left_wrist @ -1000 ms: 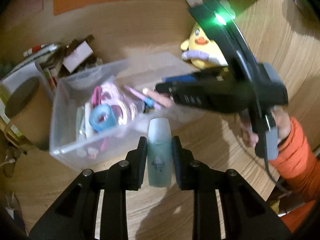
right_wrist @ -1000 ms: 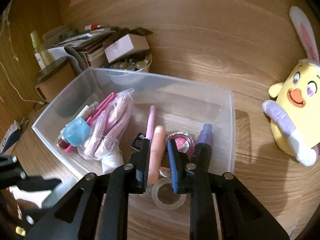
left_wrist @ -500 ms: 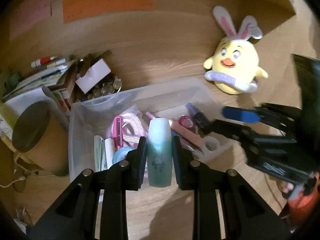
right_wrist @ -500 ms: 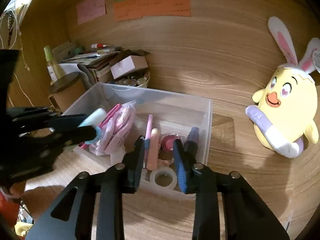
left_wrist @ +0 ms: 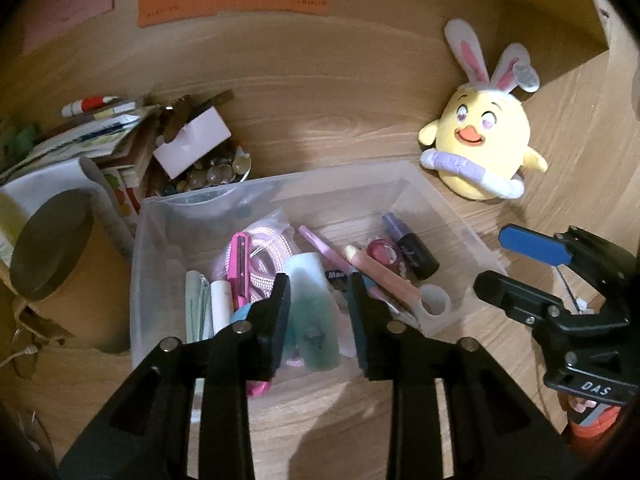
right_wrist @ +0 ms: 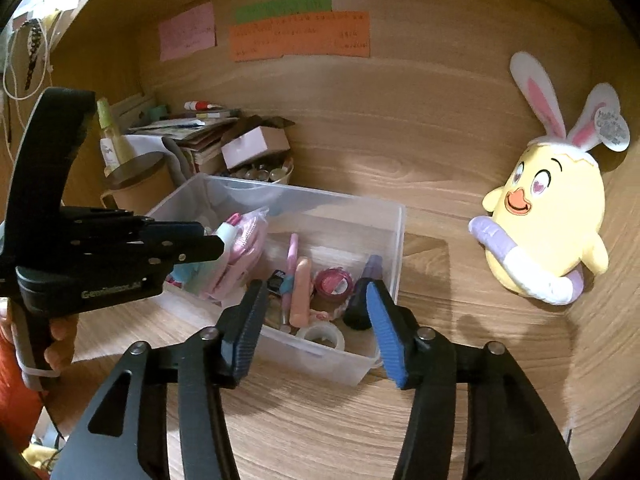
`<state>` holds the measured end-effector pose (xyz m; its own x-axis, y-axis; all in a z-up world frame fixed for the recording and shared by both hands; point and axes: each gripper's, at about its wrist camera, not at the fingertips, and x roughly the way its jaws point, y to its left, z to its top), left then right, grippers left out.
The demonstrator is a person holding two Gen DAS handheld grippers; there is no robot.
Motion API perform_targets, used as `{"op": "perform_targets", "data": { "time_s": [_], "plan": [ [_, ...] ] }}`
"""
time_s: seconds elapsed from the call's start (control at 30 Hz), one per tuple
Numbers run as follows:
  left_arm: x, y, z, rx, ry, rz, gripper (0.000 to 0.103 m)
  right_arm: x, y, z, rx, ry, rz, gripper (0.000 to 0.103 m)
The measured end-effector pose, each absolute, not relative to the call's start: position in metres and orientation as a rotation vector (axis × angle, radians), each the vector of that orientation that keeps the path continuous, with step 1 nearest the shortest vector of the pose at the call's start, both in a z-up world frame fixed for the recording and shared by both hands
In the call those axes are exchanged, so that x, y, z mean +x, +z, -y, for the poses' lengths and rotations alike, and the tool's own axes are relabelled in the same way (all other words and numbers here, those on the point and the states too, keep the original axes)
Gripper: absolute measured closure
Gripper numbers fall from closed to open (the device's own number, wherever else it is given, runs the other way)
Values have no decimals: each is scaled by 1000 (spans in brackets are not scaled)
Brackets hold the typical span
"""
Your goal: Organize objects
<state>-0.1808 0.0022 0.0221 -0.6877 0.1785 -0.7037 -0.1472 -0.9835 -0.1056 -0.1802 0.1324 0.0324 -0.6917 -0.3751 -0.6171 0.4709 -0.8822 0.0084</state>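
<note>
A clear plastic bin [left_wrist: 448, 204] [right_wrist: 384, 216] on the wooden desk holds a pink pouch [left_wrist: 268, 244], a peach tube [left_wrist: 384, 276] [right_wrist: 301, 292], a pink round case [left_wrist: 380, 254], a dark bottle [left_wrist: 412, 250] and a tape ring [left_wrist: 434, 300] [right_wrist: 322, 336]. My left gripper [left_wrist: 318, 300] hovers over the bin's near side; its jaws stand apart, with the blurred teal bottle [left_wrist: 310, 312] between them, and contact is unclear. My right gripper [right_wrist: 312, 324] is open and empty, in front of the bin's right end.
A yellow bunny-eared plush [left_wrist: 480, 148] [right_wrist: 548, 216] sits right of the bin. A brown round container [left_wrist: 52, 264], stacked papers [left_wrist: 84, 140], a small box [left_wrist: 192, 144] and a bowl of beads [left_wrist: 212, 172] crowd the left. Paper notes [right_wrist: 300, 36] hang on the back wall.
My left gripper's jaws have widened around the teal bottle over the bin. My right gripper let go of the peach tube, opened wide and drew back out of the bin.
</note>
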Motion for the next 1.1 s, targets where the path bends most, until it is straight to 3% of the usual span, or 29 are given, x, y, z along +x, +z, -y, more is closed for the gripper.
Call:
{"op": "perform_targets", "data": {
  "time_s": [0.3, 0.57, 1.1],
  "plan": [
    [-143, 29, 5, -1026, 2810, 49, 39, -168, 36, -129, 830, -2527, -189, 42],
    [-125, 22, 12, -994, 2877, 57, 16, -158, 32, -127, 816, -2530, -191, 24],
    [-117, 9, 16, -1001, 2896, 80, 10, -156, 19, -131, 871, -2519, -143, 21]
  ]
}}
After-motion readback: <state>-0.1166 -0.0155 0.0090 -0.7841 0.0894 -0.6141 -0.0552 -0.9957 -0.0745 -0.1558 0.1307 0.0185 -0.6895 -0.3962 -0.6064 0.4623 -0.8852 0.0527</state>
